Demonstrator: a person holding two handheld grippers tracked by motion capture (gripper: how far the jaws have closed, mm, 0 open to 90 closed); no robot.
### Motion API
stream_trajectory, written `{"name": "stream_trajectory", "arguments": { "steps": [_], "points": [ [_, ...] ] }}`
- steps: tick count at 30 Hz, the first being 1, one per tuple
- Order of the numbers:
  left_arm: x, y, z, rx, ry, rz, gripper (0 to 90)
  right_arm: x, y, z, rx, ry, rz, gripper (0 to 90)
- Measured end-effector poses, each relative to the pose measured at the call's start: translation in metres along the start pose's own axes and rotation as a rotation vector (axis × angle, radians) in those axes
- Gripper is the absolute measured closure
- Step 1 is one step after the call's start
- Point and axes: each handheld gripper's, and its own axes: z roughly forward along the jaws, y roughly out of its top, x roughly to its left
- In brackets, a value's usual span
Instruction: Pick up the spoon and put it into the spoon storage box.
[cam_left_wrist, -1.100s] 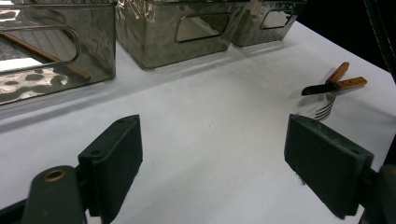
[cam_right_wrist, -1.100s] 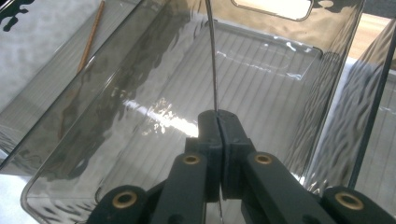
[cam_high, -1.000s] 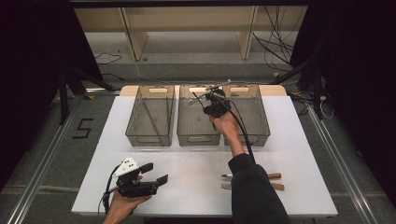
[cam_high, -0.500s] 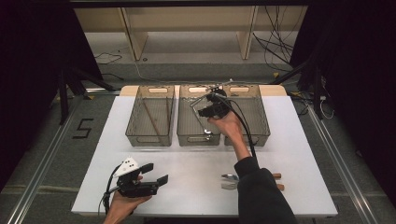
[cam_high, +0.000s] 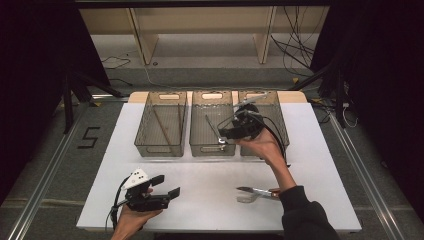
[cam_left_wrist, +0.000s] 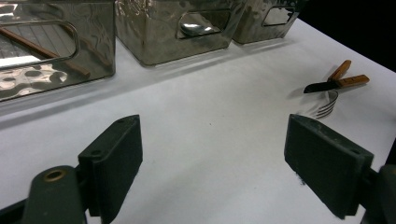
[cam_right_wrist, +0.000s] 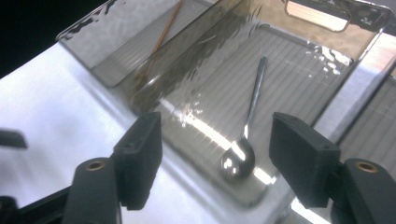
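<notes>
**Q:** Spoon (cam_right_wrist: 246, 148) at rest in the middle bin (cam_high: 212, 147): what does the figure show of the two grippers?

**A:** Right gripper (cam_high: 223, 134) hangs over the near end of the middle bin; its jaws have just been opening and stand wide apart with nothing between them. In the right gripper view the spoon lies on the ribbed floor below, bowl toward the near wall, handle running toward the far end. Left gripper (cam_high: 167, 186) rests low over the surface (cam_high: 200, 200) at the near left, jaws wide and empty.

**Q:** What remains to be sorted?

**A:** A knife (cam_high: 257, 191) with a wooden handle and a fork (cam_high: 245, 199) lie touching on the surface at the near right, beside the right forearm. The left bin (cam_high: 160, 147) holds chopsticks (cam_high: 161, 129); the right bin (cam_high: 280, 125) appears free for the next item.

**Q:** Where does the risk lie?

**A:** Probably in three places. A low jaw, as the right gripper leaves, may catch the near wall and shift or tip the light bin. The trailing cable may snag a bin rim. At the next pick, the knife and fork lie so close that closing on one may drag or flick the other; a flat, thin handle may also slip from the pads.
</notes>
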Motion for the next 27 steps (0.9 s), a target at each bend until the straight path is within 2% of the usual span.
{"name": "stream_trajectory", "arguments": {
  "steps": [14, 27],
  "points": [
    [0.001, 0.000, -0.001, -0.002, 0.006, 0.003, 18.9, 0.007, -0.046, -0.041, 0.015, 0.020, -0.071, 30.4],
    [0.000, 0.001, -0.001, -0.003, 0.001, -0.001, 18.9, 0.002, -0.097, -0.064, 0.026, 0.032, -0.045, 28.2]
  ]
}}
